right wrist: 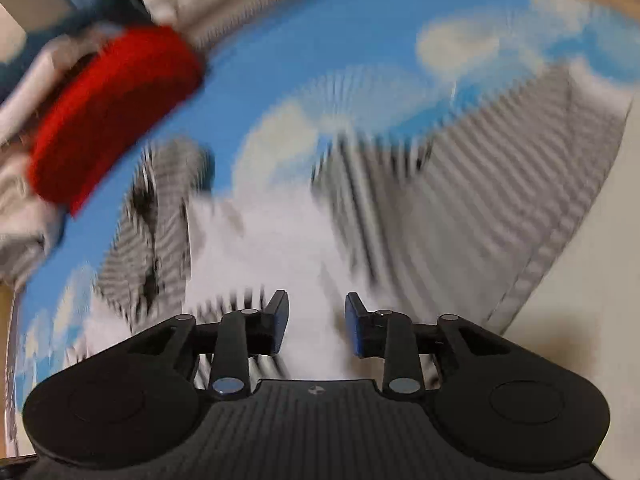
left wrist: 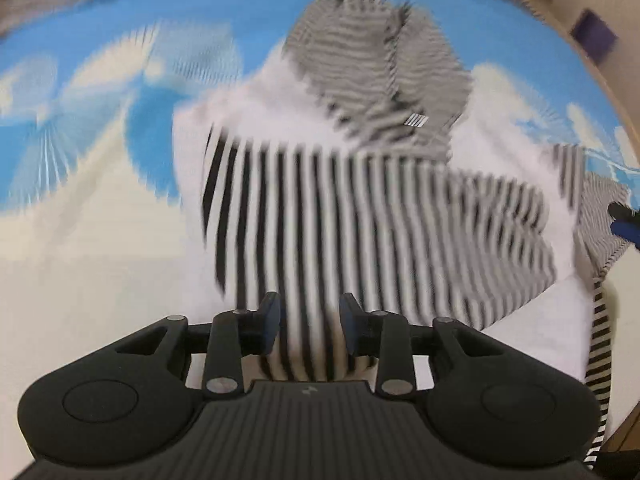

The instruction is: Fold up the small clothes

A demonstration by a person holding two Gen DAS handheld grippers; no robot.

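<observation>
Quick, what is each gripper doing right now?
Left gripper: open, striped shirt between its jaws, not pinched.
Right gripper: open, holding nothing.

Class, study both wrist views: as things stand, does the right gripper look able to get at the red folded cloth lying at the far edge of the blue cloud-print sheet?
Probably yes. The right gripper has its fingers apart and empty, and only blue cloud-print sheet and the black-and-white striped garment lie low between it and the red folded cloth. Blur hides finer detail.
</observation>
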